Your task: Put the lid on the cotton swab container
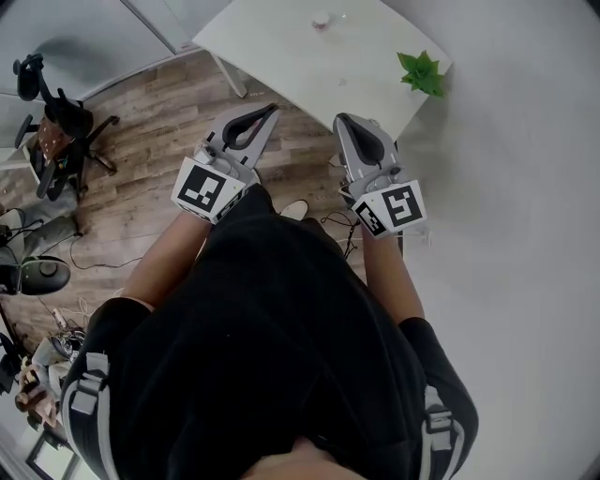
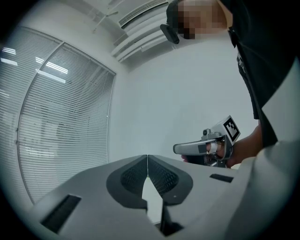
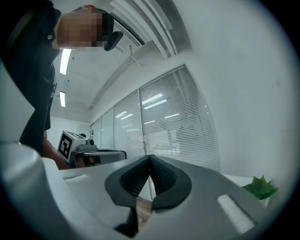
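Observation:
A white table (image 1: 281,56) stands ahead of me at the top of the head view. On its far part lies a small round pale object (image 1: 322,19), too small to tell what it is. No lid is clearly visible. My left gripper (image 1: 273,110) and right gripper (image 1: 341,119) are held level in front of my body, short of the table, both shut with nothing between the jaws. In the left gripper view the jaws (image 2: 147,160) meet, and the right gripper (image 2: 206,147) shows beside them. The right gripper (image 3: 150,160) is likewise closed, empty.
A small green plant (image 1: 421,72) sits at the table's right corner and also shows as the plant (image 3: 260,187) in the right gripper view. An office chair (image 1: 58,122) and cables stand on the wood floor at the left. A white wall lies to the right, and window blinds (image 2: 61,117) are nearby.

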A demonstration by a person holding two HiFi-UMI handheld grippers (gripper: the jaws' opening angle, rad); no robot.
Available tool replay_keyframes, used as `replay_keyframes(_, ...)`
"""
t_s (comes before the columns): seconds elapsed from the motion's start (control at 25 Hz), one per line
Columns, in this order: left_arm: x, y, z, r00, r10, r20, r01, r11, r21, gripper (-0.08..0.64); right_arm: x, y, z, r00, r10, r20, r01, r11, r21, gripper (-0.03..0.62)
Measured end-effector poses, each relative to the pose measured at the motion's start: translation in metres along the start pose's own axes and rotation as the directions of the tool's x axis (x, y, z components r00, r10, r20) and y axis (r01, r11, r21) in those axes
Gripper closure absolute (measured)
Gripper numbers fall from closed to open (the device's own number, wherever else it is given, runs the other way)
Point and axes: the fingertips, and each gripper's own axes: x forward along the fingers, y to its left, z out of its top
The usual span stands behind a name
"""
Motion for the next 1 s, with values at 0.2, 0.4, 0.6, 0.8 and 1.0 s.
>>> replay_keyframes(0.2, 0.0006, -0.005, -0.0017, 1.0, 0.006, -0.004, -0.006, 1.0, 0.005, 0.549, -0.0049, -0.0009, 0.0016, 1.0, -0.005, 0.006, 0.005, 1.0, -0.006, 0.581)
replay_keyframes(0.4, -0.0011, -0.0075, 0.002, 1.0, 0.015, -0.002, -0.015, 1.0, 0.016, 0.52, -0.0069, 0.0008, 0.0011, 1.0, -0.005, -0.01, 0.005, 0.999, -0.04, 0.543)
replay_keyframes(0.6, -0.0038, -0.0048, 0.0027, 0.999, 0.035, -0.008, -0.034, 0.999, 0.028, 0.414, -0.0074, 0.0023, 0.0003, 1.0, -0.006, -0.027, 0.005, 0.999, -0.045, 0.46)
replay_keyframes(0.8, 0.0019, -0.0042, -0.001, 0.999, 0.04, -0.017, -0.039, 0.999, 0.021, 0.326, -0.007, 0.0019, -0.0057, 0.999, 0.022, -0.05, -0.024, 0.999, -0.037, 0.356)
replay_keyframes(1.0, 0.0029, -0.0066, -0.0037, 0.999, 0.045, -0.03, -0.045, 0.999, 0.024, 0.274, -0.0098, 0.0016, -0.0049, 0.999, 0.026, -0.042, -0.028, 0.999, -0.027, 0.318)
